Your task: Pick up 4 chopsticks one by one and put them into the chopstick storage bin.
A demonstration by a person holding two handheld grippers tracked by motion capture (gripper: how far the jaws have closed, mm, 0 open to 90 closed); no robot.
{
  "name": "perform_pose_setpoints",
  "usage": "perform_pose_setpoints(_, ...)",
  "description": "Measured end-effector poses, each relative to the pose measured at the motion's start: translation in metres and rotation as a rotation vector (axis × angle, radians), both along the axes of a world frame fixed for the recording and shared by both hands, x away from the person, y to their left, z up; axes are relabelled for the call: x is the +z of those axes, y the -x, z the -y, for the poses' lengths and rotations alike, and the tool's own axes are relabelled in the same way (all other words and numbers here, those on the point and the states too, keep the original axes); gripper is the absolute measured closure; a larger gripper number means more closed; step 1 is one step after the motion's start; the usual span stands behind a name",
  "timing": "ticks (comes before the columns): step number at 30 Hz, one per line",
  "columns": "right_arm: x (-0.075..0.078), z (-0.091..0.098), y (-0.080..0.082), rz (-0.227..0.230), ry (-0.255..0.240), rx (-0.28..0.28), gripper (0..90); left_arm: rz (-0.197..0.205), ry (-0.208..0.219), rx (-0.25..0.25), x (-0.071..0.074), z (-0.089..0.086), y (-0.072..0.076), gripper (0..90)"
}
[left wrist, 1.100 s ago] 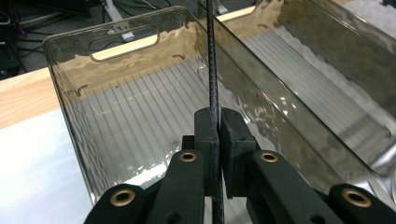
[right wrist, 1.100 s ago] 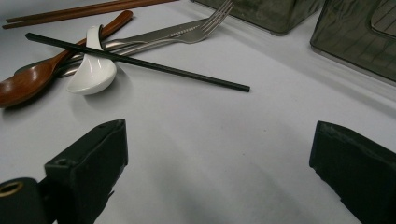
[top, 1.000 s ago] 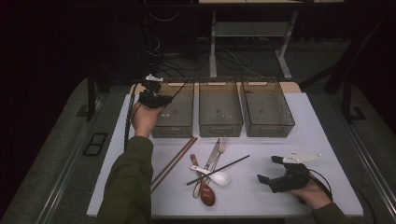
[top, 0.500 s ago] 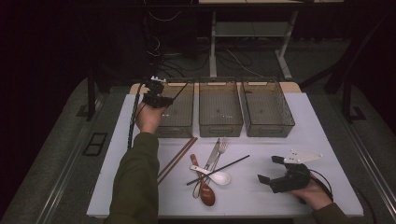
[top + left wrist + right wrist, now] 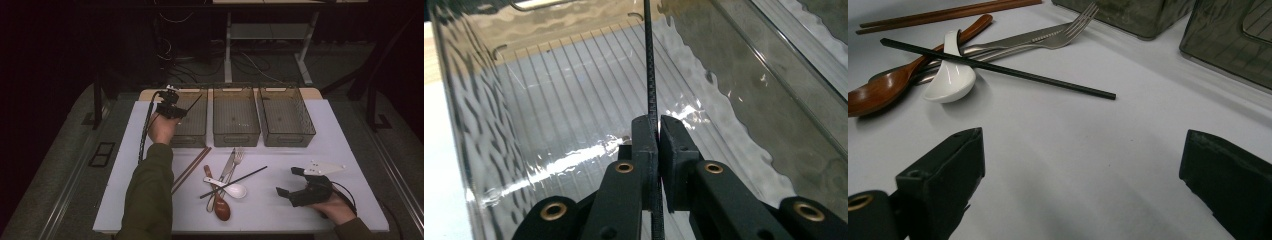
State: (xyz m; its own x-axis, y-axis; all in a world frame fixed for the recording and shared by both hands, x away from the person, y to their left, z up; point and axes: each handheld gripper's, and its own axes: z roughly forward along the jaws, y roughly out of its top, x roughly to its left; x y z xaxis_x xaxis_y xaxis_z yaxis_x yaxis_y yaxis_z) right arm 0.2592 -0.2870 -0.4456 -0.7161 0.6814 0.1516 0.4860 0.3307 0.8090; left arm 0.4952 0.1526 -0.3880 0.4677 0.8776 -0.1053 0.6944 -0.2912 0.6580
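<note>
My left gripper (image 5: 172, 110) is shut on a thin black chopstick (image 5: 194, 104) and hangs over the left clear bin (image 5: 195, 136). In the left gripper view the chopstick (image 5: 650, 60) runs up from between the pads of that gripper (image 5: 659, 120), above the ribbed floor of the bin (image 5: 774, 100). Near the table's front right my right gripper (image 5: 287, 181) rests with its jaws open and nothing between them. From the right gripper (image 5: 1088, 145), a second black chopstick (image 5: 998, 68) lies farther off across a white spoon (image 5: 950, 77).
A middle bin (image 5: 236, 120) and a right bin (image 5: 286, 120) stand beside the left one. On the white table (image 5: 320, 125) lie brown chopsticks (image 5: 190, 169), a fork (image 5: 237, 159), a knife (image 5: 226, 166), a wooden spoon (image 5: 221, 209), the white spoon (image 5: 236, 190) and the second black chopstick (image 5: 250, 175).
My left hand has sunk a little toward the left bin with the black chopstick in its grip. The right gripper has stayed where it was.
</note>
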Motion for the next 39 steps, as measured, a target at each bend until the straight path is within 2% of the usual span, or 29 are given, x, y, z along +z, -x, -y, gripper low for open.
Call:
perform_pose_setpoints(3, 0.0, 0.0, 0.0, -0.001, 0.0, -0.001, 4.2, 0.006, -0.006, -0.005, 0.0, 0.001, 0.0, 82.8)
perform_pose_setpoints(6, 0.0, 0.0, -0.001, 0.005, 0.0, 0.001, 4.2, 0.006, -0.006, -0.002, -0.001, 0.002, 0.0, 71.7)
perform_pose_setpoints(10, 0.0, 0.0, -0.001, 0.005, 0.001, 0.003, 4.2, 0.021, -0.012, -0.012, 0.0, 0.003, 0.002, 65.9)
perform_pose_setpoints(12, 0.0, 0.0, -0.002, 0.005, 0.0, 0.003, 4.3, 0.029, -0.005, -0.011, 0.002, 0.002, 0.004, 60.3)
perform_pose_setpoints(16, -0.001, -0.001, -0.002, 0.002, -0.001, 0.002, 4.2, 0.066, 0.012, -0.039, 0.004, 0.0, 0.009, 54.6)
perform_pose_setpoints(19, -0.001, -0.001, -0.003, 0.002, 0.0, 0.003, 4.2, 0.077, 0.028, -0.067, 0.006, 0.001, 0.014, 50.6)
perform_pose_setpoints(21, -0.001, -0.001, -0.003, 0.004, 0.001, 0.003, 4.3, 0.089, 0.029, -0.091, 0.009, 0.0, 0.018, 48.4)
perform_pose_setpoints(25, -0.001, -0.001, -0.003, 0.003, 0.004, 0.004, 4.2, 0.101, 0.072, -0.114, 0.014, 0.0, 0.025, 44.3)
perform_pose_setpoints(29, -0.001, -0.002, -0.003, 0.002, 0.004, 0.001, 4.3, 0.131, 0.1, -0.141, 0.021, 0.001, 0.036, 41.3)
perform_pose_setpoints(36, 0.001, 0.0, 0.0, 0.005, -0.005, -0.003, 4.2, 0.168, 0.099, -0.224, 0.035, 0.006, 0.058, 36.7)
perform_pose_setpoints(39, 0.0, 0.0, 0.001, 0.004, 0.004, -0.007, 4.2, 0.174, 0.126, -0.245, 0.037, 0.008, 0.069, 35.3)
